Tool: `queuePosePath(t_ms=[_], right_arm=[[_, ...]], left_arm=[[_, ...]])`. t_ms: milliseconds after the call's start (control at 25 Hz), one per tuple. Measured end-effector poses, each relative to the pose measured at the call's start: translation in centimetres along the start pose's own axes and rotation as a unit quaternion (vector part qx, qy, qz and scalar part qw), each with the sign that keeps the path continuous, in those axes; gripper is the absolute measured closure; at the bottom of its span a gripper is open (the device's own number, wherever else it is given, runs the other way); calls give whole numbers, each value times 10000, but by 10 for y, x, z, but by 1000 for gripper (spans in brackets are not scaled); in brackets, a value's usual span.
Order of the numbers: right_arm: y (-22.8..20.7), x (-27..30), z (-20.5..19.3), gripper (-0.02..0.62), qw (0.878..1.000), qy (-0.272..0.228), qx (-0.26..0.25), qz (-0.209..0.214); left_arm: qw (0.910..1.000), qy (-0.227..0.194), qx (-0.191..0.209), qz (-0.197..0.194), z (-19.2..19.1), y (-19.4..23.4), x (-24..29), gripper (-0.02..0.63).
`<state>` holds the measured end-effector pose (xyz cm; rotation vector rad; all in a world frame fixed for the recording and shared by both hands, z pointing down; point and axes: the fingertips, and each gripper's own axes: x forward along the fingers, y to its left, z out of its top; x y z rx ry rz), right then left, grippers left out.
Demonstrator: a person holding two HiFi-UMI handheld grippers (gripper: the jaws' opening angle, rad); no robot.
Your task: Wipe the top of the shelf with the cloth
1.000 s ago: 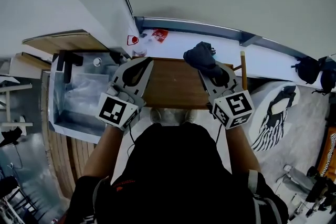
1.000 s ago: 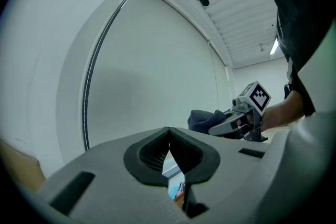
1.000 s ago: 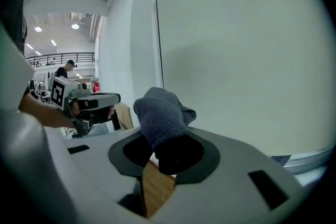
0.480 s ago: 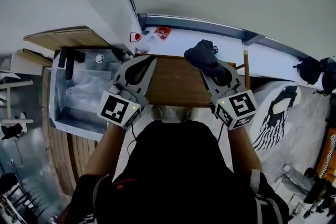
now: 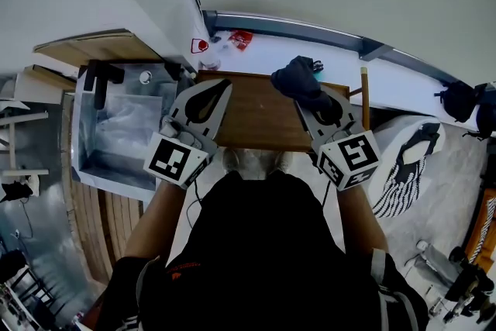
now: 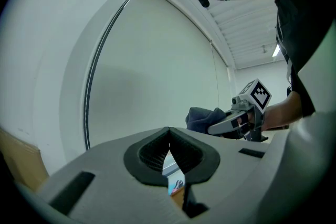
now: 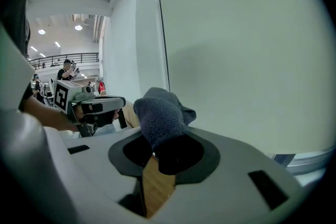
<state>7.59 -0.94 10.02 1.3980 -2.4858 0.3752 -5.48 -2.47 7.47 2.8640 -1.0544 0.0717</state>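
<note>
The right tool (image 7: 157, 150) is clamped on a dark grey cloth (image 7: 160, 112), which bunches up at the far edge of the wooden shelf top (image 5: 256, 120), toward its right corner. The left tool (image 6: 169, 138) has its jaws together with nothing in them, at the shelf top's left edge.

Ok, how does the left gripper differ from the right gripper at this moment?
The left gripper is shut with nothing between its jaws; the right gripper is shut on the dark cloth. The left gripper is over the left edge of the wooden shelf top; the right gripper is over its right side. Both point away from the person.
</note>
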Motion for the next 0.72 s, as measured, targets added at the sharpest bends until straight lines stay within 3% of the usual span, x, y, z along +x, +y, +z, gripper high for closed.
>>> queuePosePath(t_ms=[720], right_arm=[[6, -7, -4, 494, 10000, 3, -2, 31]], left_arm=[[10000, -11, -21, 8, -4, -7, -2, 588]])
